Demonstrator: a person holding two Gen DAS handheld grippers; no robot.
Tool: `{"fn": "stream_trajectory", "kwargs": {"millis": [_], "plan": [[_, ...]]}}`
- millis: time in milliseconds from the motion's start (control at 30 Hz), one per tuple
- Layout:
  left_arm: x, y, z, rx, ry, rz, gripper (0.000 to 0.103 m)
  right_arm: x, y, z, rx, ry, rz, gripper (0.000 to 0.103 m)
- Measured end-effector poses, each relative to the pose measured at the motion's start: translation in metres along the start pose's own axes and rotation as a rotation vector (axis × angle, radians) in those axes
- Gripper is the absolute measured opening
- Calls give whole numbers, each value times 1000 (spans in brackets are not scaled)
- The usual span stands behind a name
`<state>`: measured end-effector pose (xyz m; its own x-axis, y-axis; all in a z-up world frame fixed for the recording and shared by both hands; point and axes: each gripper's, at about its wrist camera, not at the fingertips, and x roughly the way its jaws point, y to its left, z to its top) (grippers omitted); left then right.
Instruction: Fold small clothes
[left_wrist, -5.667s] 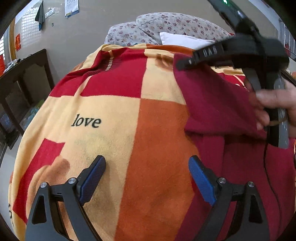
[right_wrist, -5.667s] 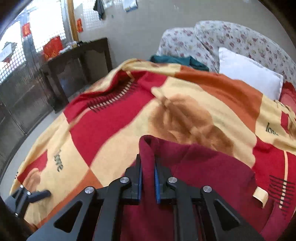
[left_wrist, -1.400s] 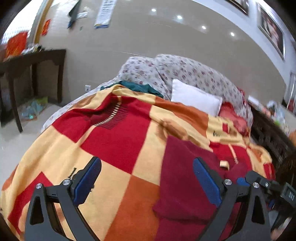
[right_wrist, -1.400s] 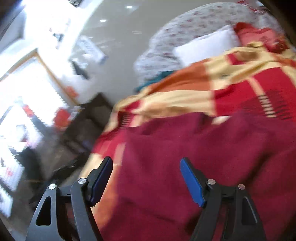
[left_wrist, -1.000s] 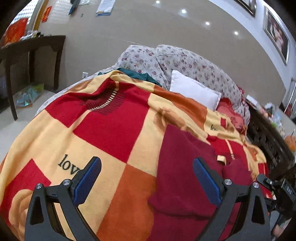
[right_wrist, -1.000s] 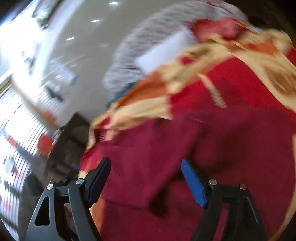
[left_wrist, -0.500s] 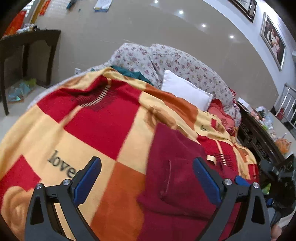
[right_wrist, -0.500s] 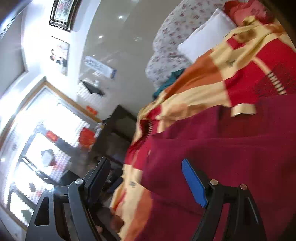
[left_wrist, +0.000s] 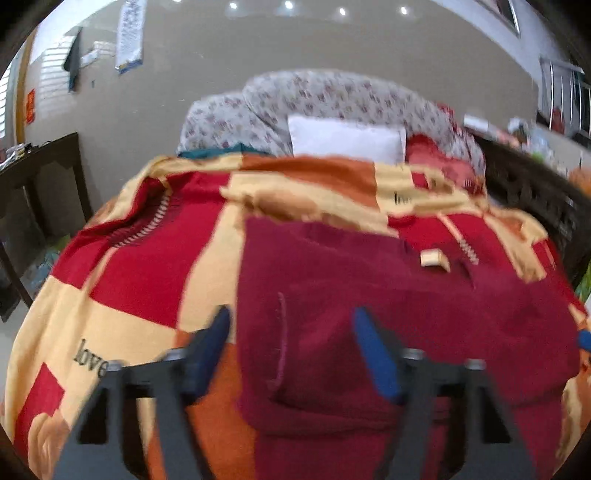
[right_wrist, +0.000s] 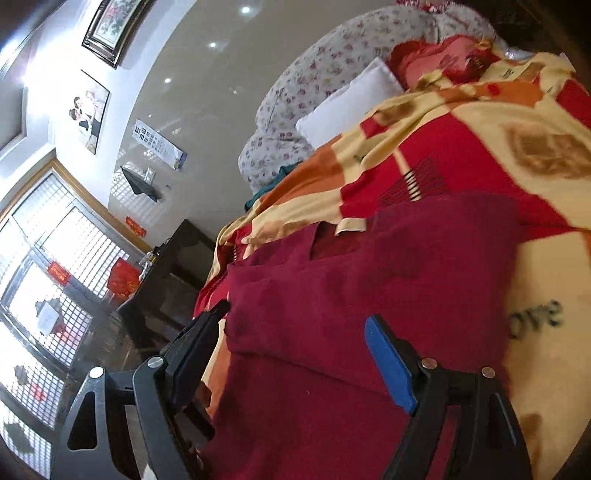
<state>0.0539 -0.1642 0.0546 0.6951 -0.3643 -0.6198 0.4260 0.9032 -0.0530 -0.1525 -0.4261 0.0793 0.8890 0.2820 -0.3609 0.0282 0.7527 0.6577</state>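
Dark red garment (left_wrist: 388, 295) lies spread on the checked blanket (left_wrist: 147, 273) that covers the bed, toward the blanket's right half in the left wrist view. One side panel is folded over onto the body, its edge a straight line running away from the camera. A tan neck label (left_wrist: 433, 257) shows at the garment's far end.

Left gripper (left_wrist: 291, 343): fingers apart, blue pads facing each other, nothing between them but air; it hangs over the near left part of the garment. This view is motion-blurred, so whether the finger tips touch the cloth is hard to say.

Right gripper (right_wrist: 295, 354): fingers wide apart, holding nothing, poised above the garment's near portion. The right wrist camera is tilted, and the room leans in it.

Blanket carries the word "love" (left_wrist: 90, 360) printed near the left gripper.

At the head of the bed: a white pillow (left_wrist: 345, 139) against a floral quilt roll (left_wrist: 332, 99), a teal cloth (left_wrist: 221, 152) tucked just beside the quilt, a red-pink bundle (left_wrist: 439, 158) just right of the pillow.

No bins or baskets hold anything here; the bed alone bears the garment.

Dark wooden table (left_wrist: 40, 173) stands at the left wall.
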Motion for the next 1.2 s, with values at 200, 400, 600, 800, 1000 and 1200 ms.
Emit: {"fn": "stream_trajectory", "kwargs": {"millis": [200,400,600,800,1000,1200], "plan": [[13,3,-6,-11,51,18,12,-31,-4,-3,-9,-49,-57,86],[-22,23,12,-98,-39,-60,5,-41,2,12,-83,-54,-187,86],[-15,30,12,-102,-44,-3,5,5,14,9,-258,74,-368,79],[-8,8,6,-32,-24,-25,5,40,-24,-2,-404,168,-696,33],[-4,19,2,-63,-10,19,5,7,-49,4,-256,132,-615,44],[-2,13,-3,-40,1,60,10,10,-9,-22,-406,177,-654,44]]}}
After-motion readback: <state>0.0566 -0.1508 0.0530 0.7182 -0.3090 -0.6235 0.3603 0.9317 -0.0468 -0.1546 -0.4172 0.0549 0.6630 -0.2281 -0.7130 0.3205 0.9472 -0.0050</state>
